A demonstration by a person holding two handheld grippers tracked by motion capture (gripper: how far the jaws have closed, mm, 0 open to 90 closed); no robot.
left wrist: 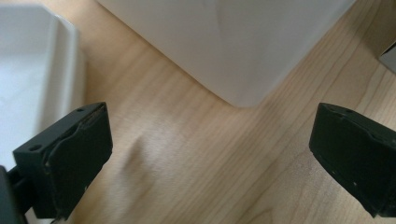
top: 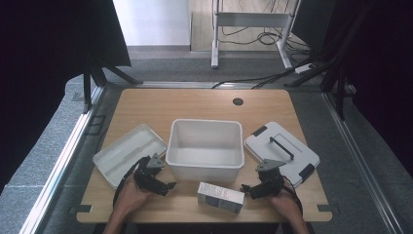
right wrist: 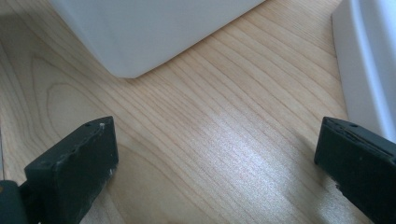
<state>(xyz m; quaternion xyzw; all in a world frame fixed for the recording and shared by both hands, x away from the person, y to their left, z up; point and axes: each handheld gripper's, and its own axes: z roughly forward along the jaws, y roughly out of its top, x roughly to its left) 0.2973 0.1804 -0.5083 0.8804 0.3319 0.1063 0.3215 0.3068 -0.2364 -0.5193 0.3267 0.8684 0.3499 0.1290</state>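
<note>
A white tray [top: 127, 153] lies left, a handled lid [top: 282, 147] right, on the table [top: 195, 102].

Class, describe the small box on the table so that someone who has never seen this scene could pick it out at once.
Start at the wooden table and find the big open white bin at its middle. Just in front of the bin, near the table's front edge and between the two grippers, lies the small box. It is a closed, greyish carton lying on its side, unlike the shallow white tray and the flat white lid beside the bin.
</note>
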